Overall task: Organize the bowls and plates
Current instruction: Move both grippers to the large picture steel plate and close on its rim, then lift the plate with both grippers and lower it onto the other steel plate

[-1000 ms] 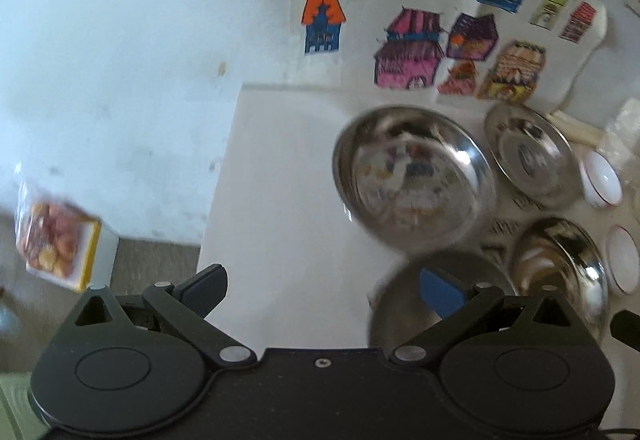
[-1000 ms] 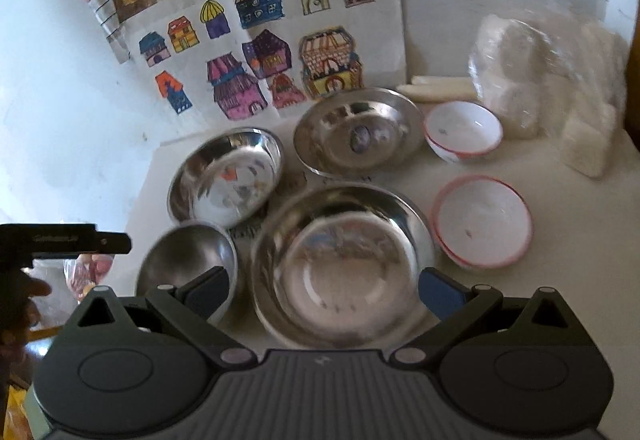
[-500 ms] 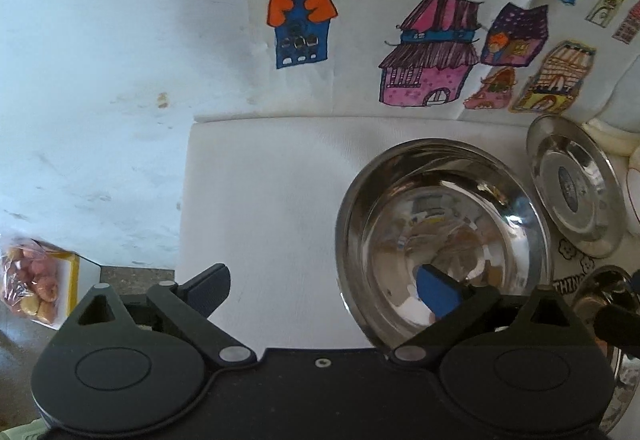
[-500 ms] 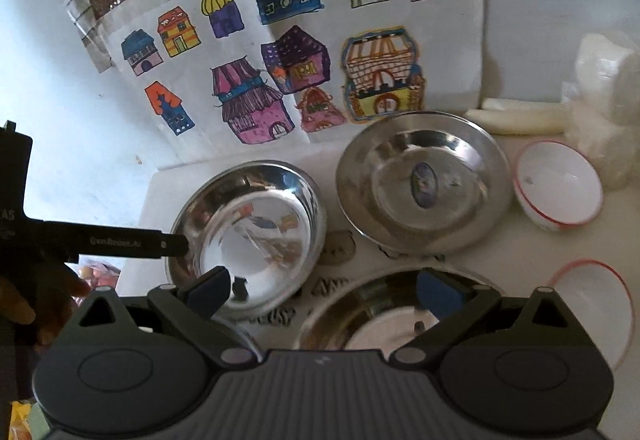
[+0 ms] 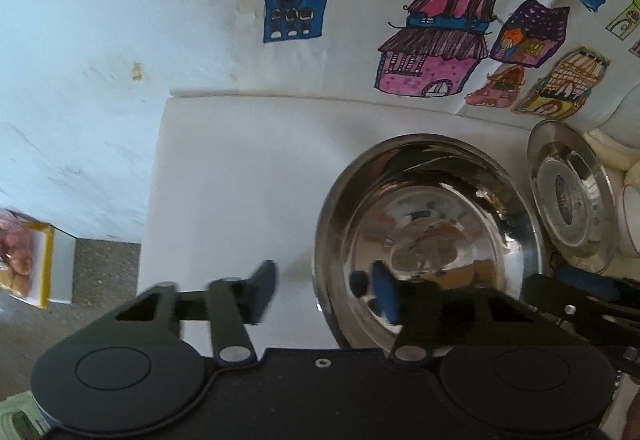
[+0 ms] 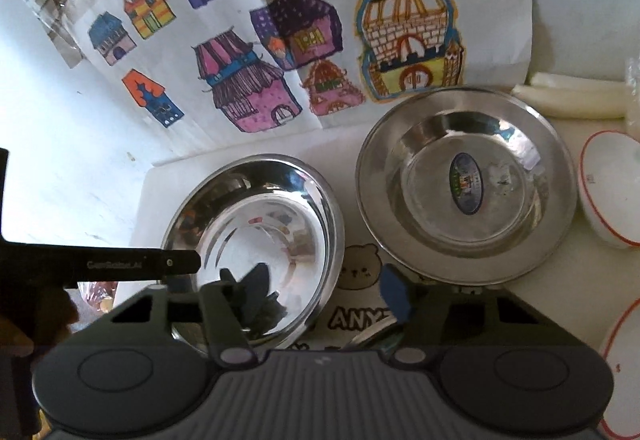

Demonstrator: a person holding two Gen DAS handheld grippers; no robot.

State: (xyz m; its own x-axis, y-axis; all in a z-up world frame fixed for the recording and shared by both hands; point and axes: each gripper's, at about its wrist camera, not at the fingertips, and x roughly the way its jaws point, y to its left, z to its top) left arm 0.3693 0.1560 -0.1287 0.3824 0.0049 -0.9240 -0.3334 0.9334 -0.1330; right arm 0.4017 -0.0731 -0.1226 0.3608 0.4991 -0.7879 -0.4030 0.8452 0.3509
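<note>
Here the steel bowl (image 5: 432, 240) is sitting upright on the white desk (image 5: 240, 176), mouth facing up; being round, it has no long axis. The left gripper (image 5: 326, 292) is straddling the bowl's near-left rim, one finger outside on the desk side and the other inside the basin. Its jaws have just been closing, standing about half open, pads not yet pressing the rim. The right gripper (image 6: 328, 292) is straddling the same bowl's right rim, jaws likewise closing and half open. A flat steel plate (image 6: 464, 184) is lying just beside the bowl.
</note>
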